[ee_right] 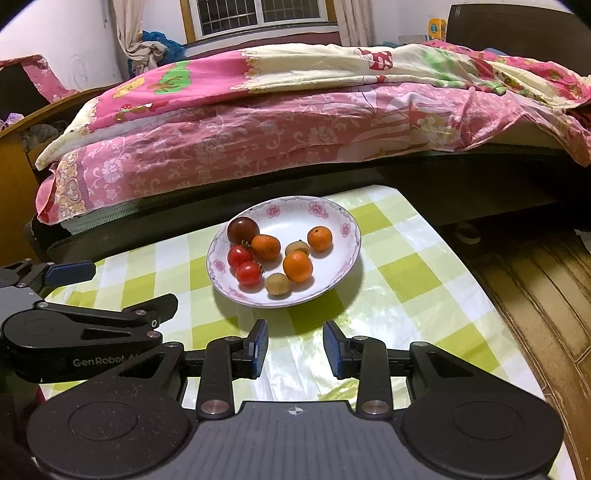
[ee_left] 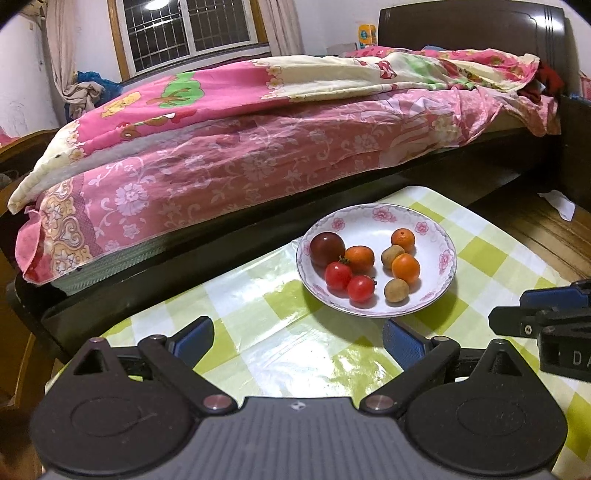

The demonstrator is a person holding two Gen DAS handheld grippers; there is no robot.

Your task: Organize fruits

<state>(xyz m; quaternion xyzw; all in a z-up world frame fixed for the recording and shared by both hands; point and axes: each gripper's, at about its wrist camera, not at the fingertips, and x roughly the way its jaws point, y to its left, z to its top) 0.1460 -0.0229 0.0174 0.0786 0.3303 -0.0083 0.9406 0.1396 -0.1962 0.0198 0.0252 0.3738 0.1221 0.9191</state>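
While the fruit sits gathered in the white floral plate (ee_left: 445, 236) (ee_right: 343, 218), nothing on it is being touched: the plate rests on the green-and-white checked tablecloth (ee_left: 295, 332) (ee_right: 406, 280), toward the far edge of the table beside the bed. On the left side of the plate a dark plum-coloured fruit (ee_left: 327, 249) (ee_right: 242, 230) sits at the back, an orange fruit (ee_left: 359, 259) (ee_right: 266, 247) just beside it, and two red cherry tomatoes (ee_left: 338, 275) (ee_right: 240, 256) crowd in front, all four bunched close. To the right, another cluster: a small orange (ee_left: 403, 239) (ee_right: 320, 238) at the back, a second orange (ee_left: 405, 268) (ee_right: 297, 266) nearer, and two brownish-green kiwis, one kiwi (ee_left: 392, 256) (ee_right: 297, 246) tucked between the oranges, the other (ee_left: 396, 290) (ee_right: 277, 284) at the front rim. The left gripper (ee_left: 297, 341) (ee_right: 70, 272) hovers short of the plate, blue pads spread wide, nothing between them. The right gripper (ee_right: 295, 345) (ee_left: 543, 314) is parted too, more narrowly, empty, lined up just before the plate's near rim. Behind it all, the bed (ee_left: 258, 147) (ee_right: 295, 129) with its pink floral quilt fills the background, a barred window (ee_left: 192, 29) (ee_right: 258, 14) above, wooden floor (ee_left: 546, 236) (ee_right: 535, 295) off to the right.
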